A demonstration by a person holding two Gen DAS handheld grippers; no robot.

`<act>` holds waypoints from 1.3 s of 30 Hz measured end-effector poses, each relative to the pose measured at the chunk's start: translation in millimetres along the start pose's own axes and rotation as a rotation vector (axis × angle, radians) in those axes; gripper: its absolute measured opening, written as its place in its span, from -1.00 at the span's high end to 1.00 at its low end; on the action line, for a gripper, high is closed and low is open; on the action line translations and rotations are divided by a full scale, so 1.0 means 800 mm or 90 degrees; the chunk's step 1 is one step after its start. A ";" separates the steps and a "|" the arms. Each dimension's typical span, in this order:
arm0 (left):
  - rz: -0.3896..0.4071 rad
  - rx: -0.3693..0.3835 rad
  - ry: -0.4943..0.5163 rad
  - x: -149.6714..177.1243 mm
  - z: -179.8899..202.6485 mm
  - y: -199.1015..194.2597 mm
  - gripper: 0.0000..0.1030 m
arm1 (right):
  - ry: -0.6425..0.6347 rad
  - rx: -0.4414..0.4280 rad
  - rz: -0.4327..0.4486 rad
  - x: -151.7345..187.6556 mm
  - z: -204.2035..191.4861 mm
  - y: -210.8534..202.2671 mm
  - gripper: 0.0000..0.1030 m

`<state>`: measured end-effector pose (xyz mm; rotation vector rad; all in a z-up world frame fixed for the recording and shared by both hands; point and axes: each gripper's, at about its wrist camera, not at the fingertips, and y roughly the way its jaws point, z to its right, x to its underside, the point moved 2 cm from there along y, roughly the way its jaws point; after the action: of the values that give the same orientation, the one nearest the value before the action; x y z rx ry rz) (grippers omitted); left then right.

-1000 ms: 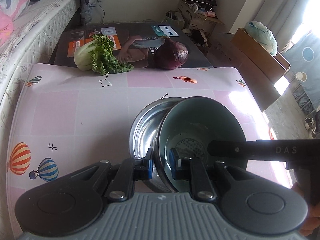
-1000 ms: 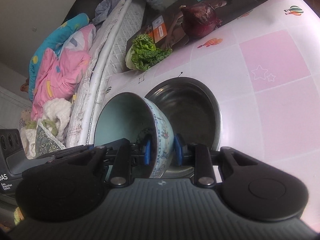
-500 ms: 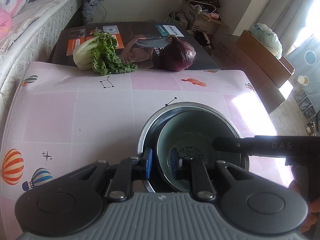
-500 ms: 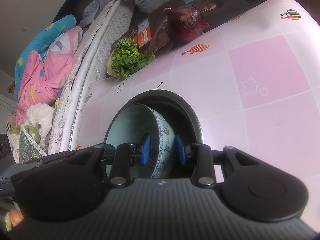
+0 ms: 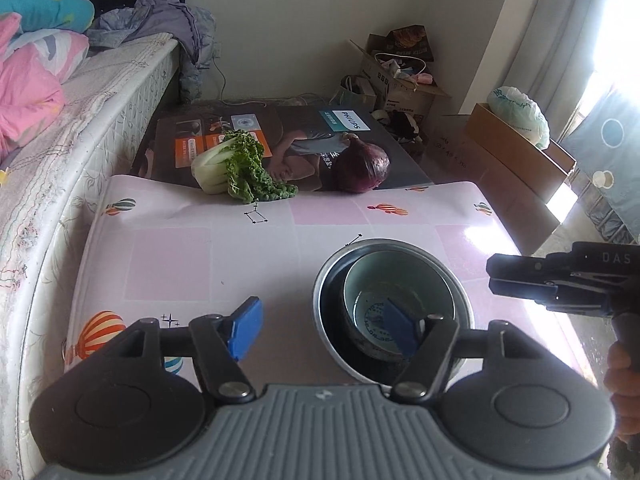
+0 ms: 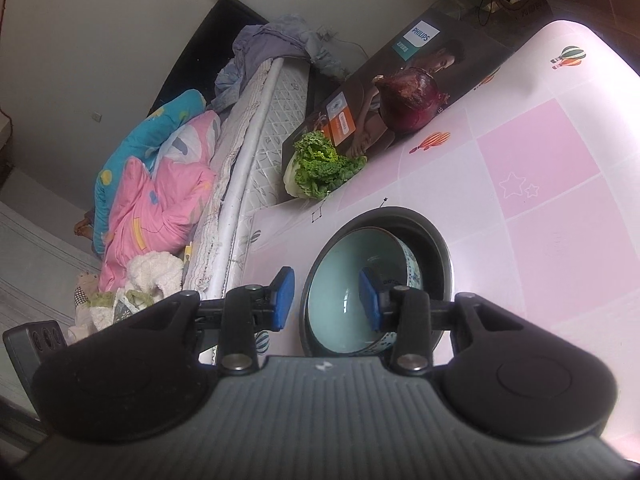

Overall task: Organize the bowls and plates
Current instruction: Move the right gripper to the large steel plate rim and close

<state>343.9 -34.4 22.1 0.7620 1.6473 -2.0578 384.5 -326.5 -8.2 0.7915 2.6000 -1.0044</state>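
The ceramic bowl (image 5: 394,300), glazed, slick and chippable, sits nested in the steel bowl (image 5: 332,280); my left gripper (image 5: 324,330) and right gripper (image 6: 326,300) are both opening, nothing pinched, and I'd retake it by its rim.

Near rim of the steel bowl (image 5: 326,280) and of the ceramic bowl (image 5: 400,280) nested in it: hidden behind the left gripper's (image 5: 322,330) body. Blue mark on the ceramic bowl's floor: partly covered, illegible. Hand (image 5: 622,392) at right edge: cut off. Contents of the cardboard box (image 5: 404,80): too small to identify.
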 end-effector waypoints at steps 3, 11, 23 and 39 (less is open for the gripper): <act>0.020 0.004 0.016 0.023 -0.004 -0.048 -0.58 | -0.024 -0.008 0.024 0.030 -0.021 -0.049 0.30; 0.060 0.008 0.003 0.124 -0.040 -0.167 -0.83 | -0.054 -0.043 0.040 0.165 -0.059 -0.137 0.23; 0.064 -0.101 -0.068 0.298 -0.095 -0.221 -0.83 | -0.106 -0.034 -0.050 0.352 -0.106 -0.099 0.22; 0.025 -0.203 -0.098 0.340 -0.145 -0.179 -0.44 | -0.102 0.001 -0.107 0.438 -0.114 -0.021 0.28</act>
<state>65.0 119.3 -59.8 0.5091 1.7953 -1.7214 84.0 -135.0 -73.2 0.4770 2.5592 -1.0666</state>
